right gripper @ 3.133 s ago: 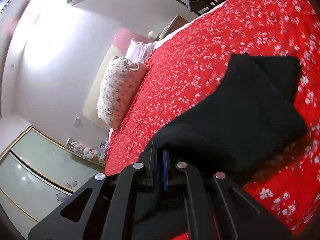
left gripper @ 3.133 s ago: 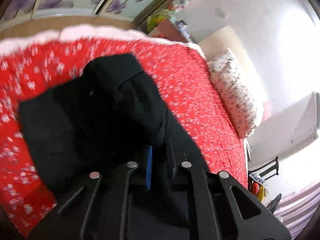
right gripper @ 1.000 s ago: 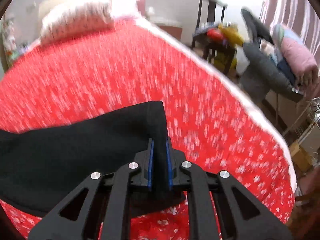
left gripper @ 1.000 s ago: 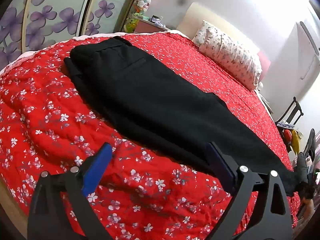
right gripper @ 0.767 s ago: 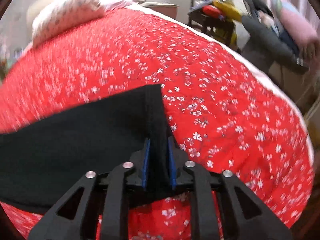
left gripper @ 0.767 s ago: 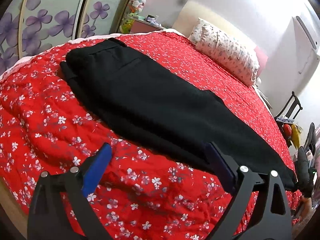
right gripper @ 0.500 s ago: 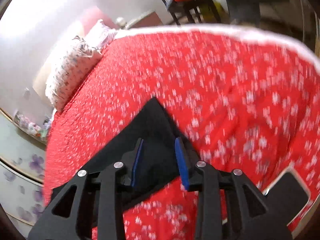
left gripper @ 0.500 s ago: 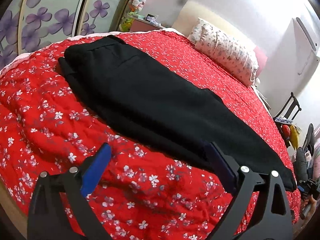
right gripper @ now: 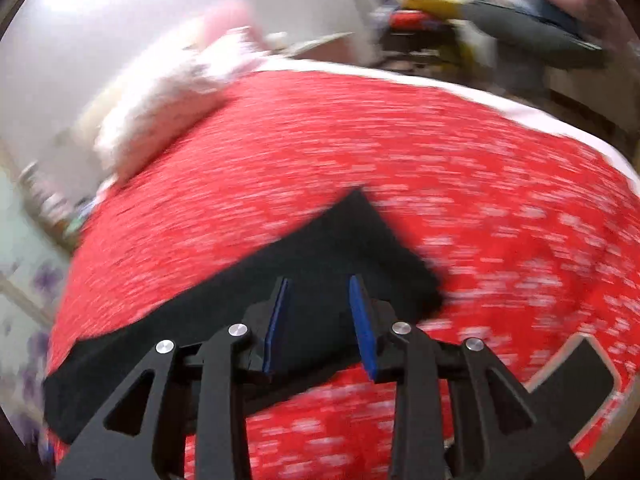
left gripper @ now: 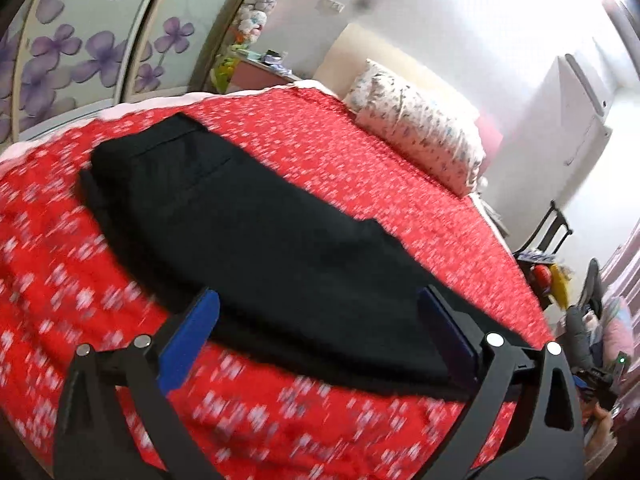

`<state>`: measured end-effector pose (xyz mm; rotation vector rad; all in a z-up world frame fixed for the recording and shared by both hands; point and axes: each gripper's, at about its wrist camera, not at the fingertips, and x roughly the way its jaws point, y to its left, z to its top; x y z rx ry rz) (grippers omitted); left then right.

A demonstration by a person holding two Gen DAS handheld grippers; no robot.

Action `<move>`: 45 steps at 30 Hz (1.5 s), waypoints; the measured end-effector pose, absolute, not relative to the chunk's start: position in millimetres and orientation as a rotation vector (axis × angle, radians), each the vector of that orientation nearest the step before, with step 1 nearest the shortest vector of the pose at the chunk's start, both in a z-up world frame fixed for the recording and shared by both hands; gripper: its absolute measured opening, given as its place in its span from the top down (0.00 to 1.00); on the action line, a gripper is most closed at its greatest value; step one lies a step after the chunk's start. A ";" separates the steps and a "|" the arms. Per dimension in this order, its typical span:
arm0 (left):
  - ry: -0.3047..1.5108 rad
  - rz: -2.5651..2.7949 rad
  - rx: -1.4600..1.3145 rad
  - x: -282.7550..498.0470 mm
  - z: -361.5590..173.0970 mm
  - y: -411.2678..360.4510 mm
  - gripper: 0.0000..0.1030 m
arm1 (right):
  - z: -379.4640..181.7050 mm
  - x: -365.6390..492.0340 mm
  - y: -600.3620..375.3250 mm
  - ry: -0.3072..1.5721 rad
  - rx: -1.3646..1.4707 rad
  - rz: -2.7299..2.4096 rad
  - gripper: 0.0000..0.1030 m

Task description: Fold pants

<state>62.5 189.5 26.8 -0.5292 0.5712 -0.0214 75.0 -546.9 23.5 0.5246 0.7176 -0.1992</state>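
Now right gripper [right gripper: 318, 320] jaws apart, pants [left gripper: 256, 240] hem released; left gripper [left gripper: 320, 332] jaws still wide.

- The left gripper [left gripper: 318, 322] is showing black angular finger arms, blue pads and round silver screws.
- The right gripper [right gripper: 319, 314] is wearing matching black triangular-cutout arms, blue pads, silver screws.

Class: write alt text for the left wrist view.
Black pants lie flat and lengthwise on a red floral bedspread. The open left gripper frames their near edge, holding nothing. A pillow lies beyond.
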 end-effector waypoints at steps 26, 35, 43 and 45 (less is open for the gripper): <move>0.675 -0.183 -0.474 96.8 -22.6 202.4 0.11 | 16.6 286.0 -108.7 0.938 -0.051 0.693 0.68; 0.681 -0.183 -0.462 94.8 -22.5 201.4 0.08 | -28.6 307.9 -79.3 1.042 -0.171 0.676 0.68; 0.684 -0.193 -0.454 97.8 -20.7 198.8 0.04 | -33.0 295.2 -75.8 1.001 -0.221 0.699 0.95; 0.685 -0.192 -0.453 97.8 -20.8 198.7 0.04 | -28.7 293.2 -71.4 0.952 -0.270 0.673 0.97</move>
